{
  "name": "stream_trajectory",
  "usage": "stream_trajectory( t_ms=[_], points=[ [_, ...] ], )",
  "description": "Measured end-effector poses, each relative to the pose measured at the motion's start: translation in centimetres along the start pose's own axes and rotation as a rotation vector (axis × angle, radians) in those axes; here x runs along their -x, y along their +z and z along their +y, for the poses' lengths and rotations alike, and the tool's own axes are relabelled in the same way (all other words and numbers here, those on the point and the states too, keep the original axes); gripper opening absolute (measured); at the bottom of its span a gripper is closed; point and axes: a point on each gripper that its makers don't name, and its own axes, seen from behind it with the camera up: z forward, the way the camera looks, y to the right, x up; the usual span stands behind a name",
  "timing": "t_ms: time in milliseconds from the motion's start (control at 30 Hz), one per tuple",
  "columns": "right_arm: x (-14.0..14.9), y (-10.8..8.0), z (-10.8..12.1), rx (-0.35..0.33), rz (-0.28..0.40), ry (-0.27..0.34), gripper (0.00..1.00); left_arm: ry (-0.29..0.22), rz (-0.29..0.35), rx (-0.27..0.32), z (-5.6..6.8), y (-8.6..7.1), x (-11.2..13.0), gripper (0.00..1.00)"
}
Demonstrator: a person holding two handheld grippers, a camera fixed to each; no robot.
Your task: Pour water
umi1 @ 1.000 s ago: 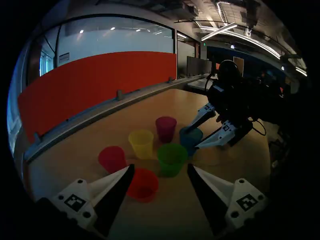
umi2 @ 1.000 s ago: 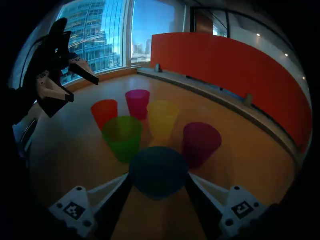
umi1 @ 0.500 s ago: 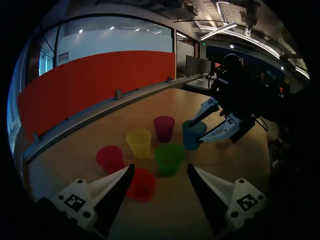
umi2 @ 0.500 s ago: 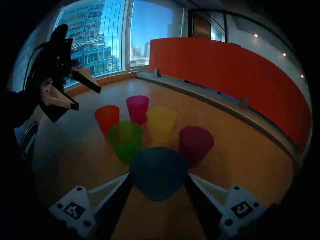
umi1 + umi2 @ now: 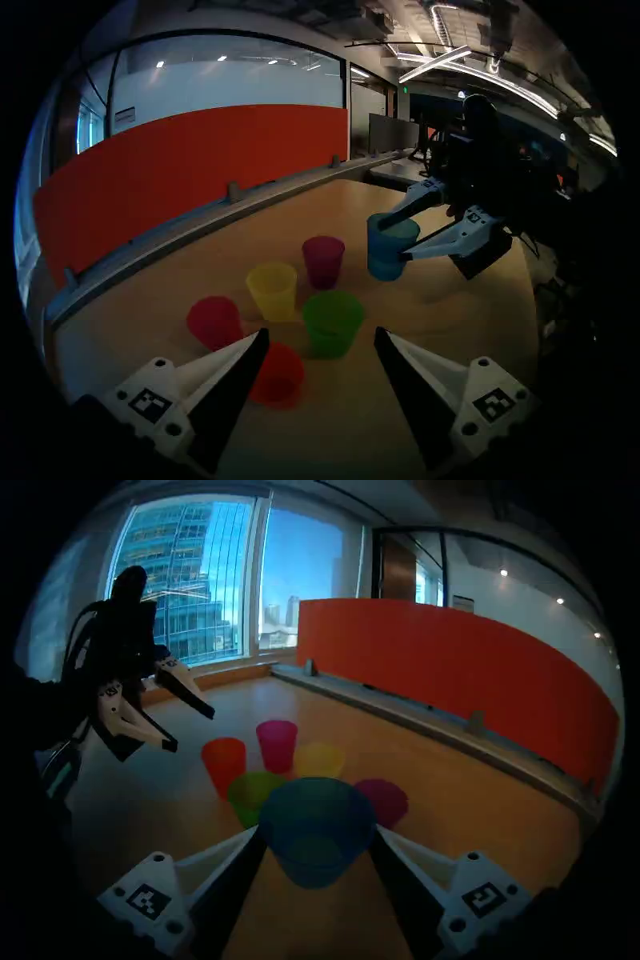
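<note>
Surface [image 5: 344, 210]: pale wood, broad, matte; reads warm orange in the right gripper view.

Far edge: grey rail [image 5: 200, 226] along its whole length. 3 short posts [image 5: 234, 190] stand on it in the left gripper view.

Behind the rail: long orange partition [image 5: 200, 156]. Glass panel [image 5: 224, 80] above it, with reflections of small ceiling spots.

Ceiling: bright strip lights [image 5: 436, 62], 1 straight, 1 curving away to the right. Room beyond is dim, detail too dark to tell.

Right gripper view: tall windows [image 5: 192, 592] at the surface's end. Glass tower [image 5: 172, 600] outside, clear blue sky [image 5: 312, 568] beside it.
</note>
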Motion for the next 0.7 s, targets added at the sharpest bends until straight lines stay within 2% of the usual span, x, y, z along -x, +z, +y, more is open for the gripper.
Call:
stream_trajectory(
  t_ms=[700],
  points=[
    [-7.5,-3.2,0.7,0.034,0.216,0.001,0.90,0.003,0.003,0.008,0.5,0.8,-0.3,0.98]
  ],
)
